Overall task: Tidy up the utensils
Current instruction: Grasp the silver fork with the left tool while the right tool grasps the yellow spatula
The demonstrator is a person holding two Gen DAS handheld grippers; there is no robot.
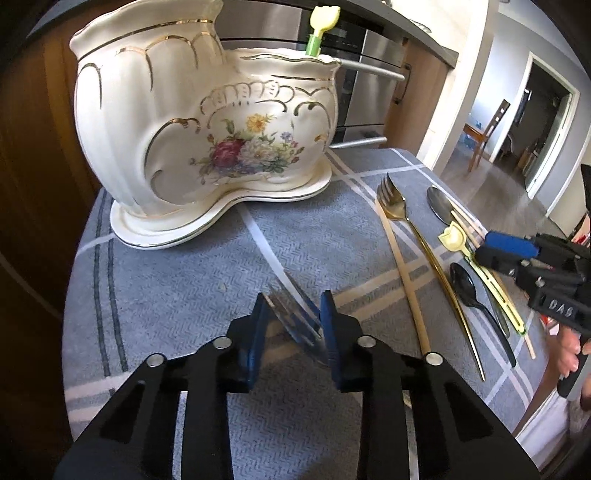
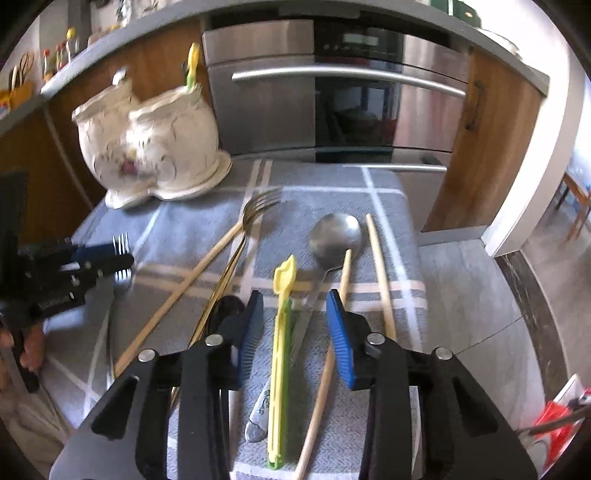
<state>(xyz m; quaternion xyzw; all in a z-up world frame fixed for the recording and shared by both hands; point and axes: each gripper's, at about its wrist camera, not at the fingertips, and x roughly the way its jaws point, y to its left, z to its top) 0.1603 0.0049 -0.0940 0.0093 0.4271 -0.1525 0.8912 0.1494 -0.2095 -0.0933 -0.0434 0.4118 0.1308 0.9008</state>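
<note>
left gripper (image 1: 291, 314) fingers clamp silver fork (image 1: 295, 314) | right gripper (image 2: 295, 325) fingers narrow around yellow plastic utensil (image 2: 280, 332), no contact seen | centre before squeezing, avoid wooden chopstick (image 2: 332, 332)

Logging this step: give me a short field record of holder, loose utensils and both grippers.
holder: ceramic holder on the cloth, a yellow-green utensil standing in it
loose: gold fork, steel spoon, black spoon, chopsticks
left gripper: silver fork between its pads
right gripper: open, straddling a yellow tool
</note>
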